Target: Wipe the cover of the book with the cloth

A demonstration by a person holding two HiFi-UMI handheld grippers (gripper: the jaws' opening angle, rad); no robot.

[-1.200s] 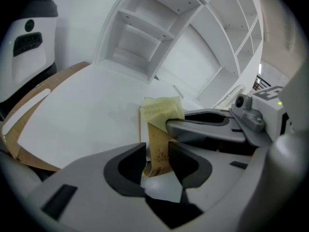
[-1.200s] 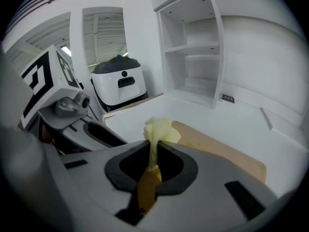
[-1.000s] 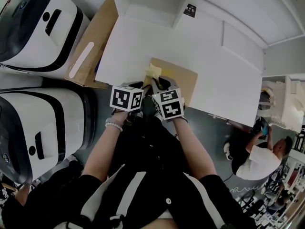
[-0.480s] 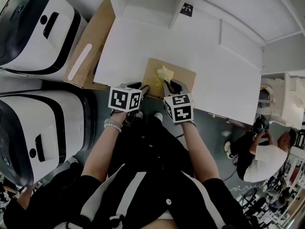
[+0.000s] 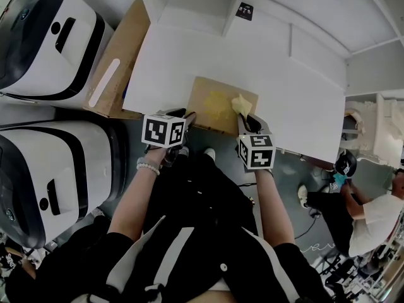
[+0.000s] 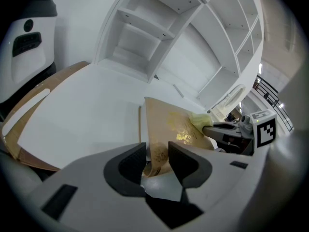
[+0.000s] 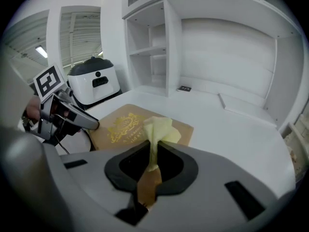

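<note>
Our head camera looks steeply down on the worktop (image 5: 189, 62). The cameras on the left tongs (image 6: 157, 161) and right tongs (image 7: 152, 166) sit low, close, facing the shelves (image 7: 149, 47); all share the book (image 5: 211, 103).

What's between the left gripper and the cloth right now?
Just the bare cover of the book with its gold emblem, nothing else, clear in the left gripper view. The left gripper clamps its near edge.
</note>
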